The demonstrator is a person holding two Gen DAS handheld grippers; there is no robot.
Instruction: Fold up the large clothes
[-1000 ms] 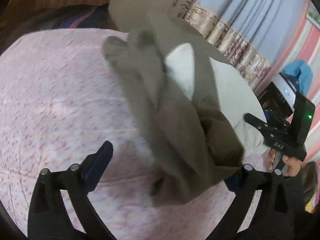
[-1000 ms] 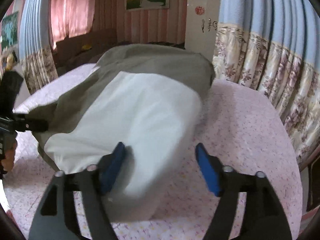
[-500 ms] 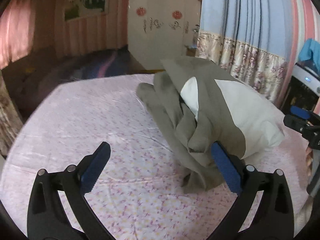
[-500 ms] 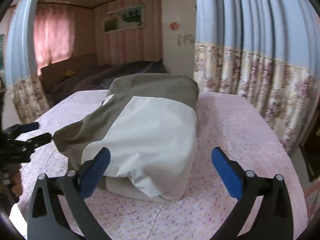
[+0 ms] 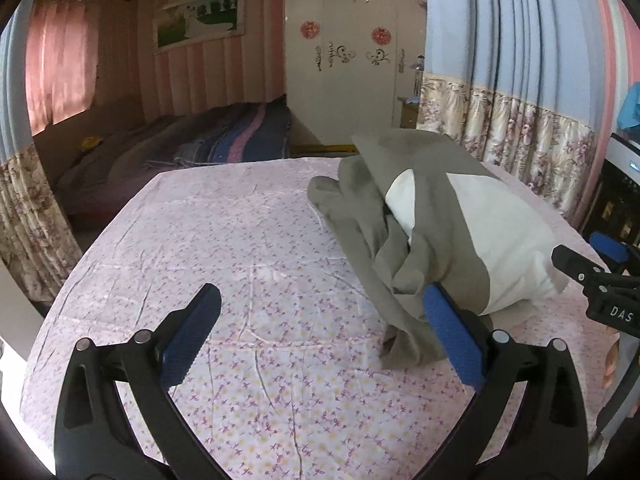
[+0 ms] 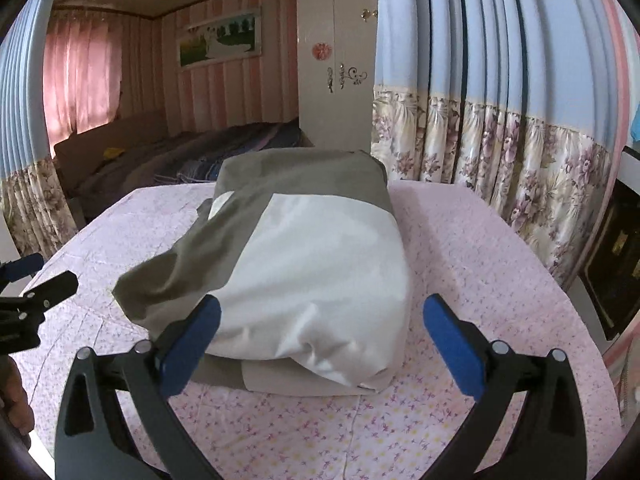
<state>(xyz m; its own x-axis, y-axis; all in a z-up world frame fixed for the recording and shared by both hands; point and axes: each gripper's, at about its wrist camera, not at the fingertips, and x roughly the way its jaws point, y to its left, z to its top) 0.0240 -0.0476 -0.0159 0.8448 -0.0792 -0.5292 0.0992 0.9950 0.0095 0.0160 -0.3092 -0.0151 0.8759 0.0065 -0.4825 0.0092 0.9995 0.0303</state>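
Note:
An olive and white garment [image 6: 320,256] lies bunched in a thick pile on the pink flowered bed [image 6: 460,248]. In the left wrist view the same garment [image 5: 440,232] sits to the right, its olive folds trailing toward my left gripper's right finger. My left gripper [image 5: 320,328] is open above bare sheet, nothing between its blue pads. My right gripper [image 6: 320,332] is open wide just short of the pile's near white end, apart from it. Each gripper shows at the edge of the other's view: the right gripper [image 5: 600,276], the left gripper [image 6: 28,284].
The bed [image 5: 240,240] carries a pink flowered sheet. A second bed with a dark striped blanket [image 5: 224,140] lies behind. A white wardrobe [image 5: 348,64] and blue flowered curtains [image 5: 520,92] stand at the back and right. A dark cabinet [image 6: 616,264] is at the right.
Both grippers let go of the garment and drew back and up. The right jaws widened. The garment dropped from the air and settled into a pile on the bed.

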